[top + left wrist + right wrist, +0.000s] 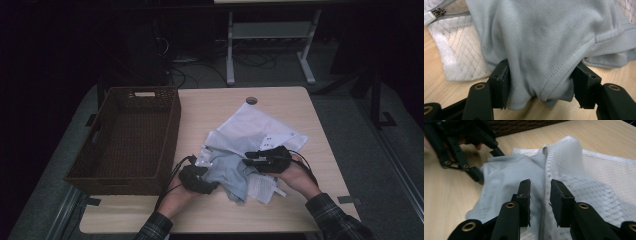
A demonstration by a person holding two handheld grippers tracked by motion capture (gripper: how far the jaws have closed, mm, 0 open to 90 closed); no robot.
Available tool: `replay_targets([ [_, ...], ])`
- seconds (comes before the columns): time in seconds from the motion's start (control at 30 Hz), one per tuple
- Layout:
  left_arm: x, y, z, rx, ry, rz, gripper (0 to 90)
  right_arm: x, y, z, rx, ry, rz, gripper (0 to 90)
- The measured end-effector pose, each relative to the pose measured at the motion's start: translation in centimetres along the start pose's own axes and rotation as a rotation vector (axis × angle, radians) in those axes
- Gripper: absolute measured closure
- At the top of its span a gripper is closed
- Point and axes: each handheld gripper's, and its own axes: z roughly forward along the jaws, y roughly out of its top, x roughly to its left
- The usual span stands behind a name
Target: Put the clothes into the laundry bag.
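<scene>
**Blue cloth at the mouth of the net bag**

My left gripper (541,82) pinches a bunched fold of the soft blue cloth (544,37). My right gripper (540,195) has its jaws a little apart, over the zipper edge of the white net bag (584,180), squeezing nothing. The cloth lies long from my left gripper toward the bag, on the table (295,220) beside the brown basket (127,132).

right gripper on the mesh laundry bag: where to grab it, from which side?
Probably the raised zipper-edge fold of the mesh laundry bag, the one ridge standing off the table. The right gripper already straddles it, jaws open; come along that line. The left gripper pinches the grey garment beside it.
</scene>
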Motion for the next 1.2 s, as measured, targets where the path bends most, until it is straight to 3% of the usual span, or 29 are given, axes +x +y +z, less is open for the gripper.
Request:
replay_targets([
  [0.17,0.1,0.0,0.0,0.002,0.005,0.007,42.2,-0.4,0.6,1.3,0.021,-0.011,0.011,72.4],
  [0.37,0.1,0.1,0.0,0.005,0.013,0.008,45.6,-0.7,0.6,2.1,0.052,-0.045,0.018,89.4],
  [0.53,0.1,0.1,0.0,0.005,0.015,0.005,46.5,-0.9,1.0,1.5,0.007,-0.034,0.032,89.0],
  [0.63,0.1,0.1,0.0,0.004,0.014,0.002,46.5,-1.1,1.3,1.5,-0.020,-0.035,0.047,72.3],
  [0.73,0.1,0.1,0.0,0.004,0.013,0.001,46.6,-1.2,1.4,2.0,-0.010,-0.031,0.046,68.3],
  [0.8,0.1,0.1,0.0,0.004,0.014,0.000,47.0,-1.1,1.2,2.6,0.025,-0.030,0.044,71.7],
  [0.87,0.1,0.1,0.0,0.004,0.018,-0.002,48.3,-1.1,1.1,3.0,0.048,-0.038,0.046,83.1],
  [1.1,0.4,0.2,-0.1,0.009,0.020,-0.015,57.3,-1.6,2.1,1.4,-0.034,-0.036,0.074,85.7],
  [1.2,0.4,0.4,-0.2,0.003,0.011,-0.022,68.0,-1.6,2.5,0.8,-0.062,-0.029,0.074,86.1],
])
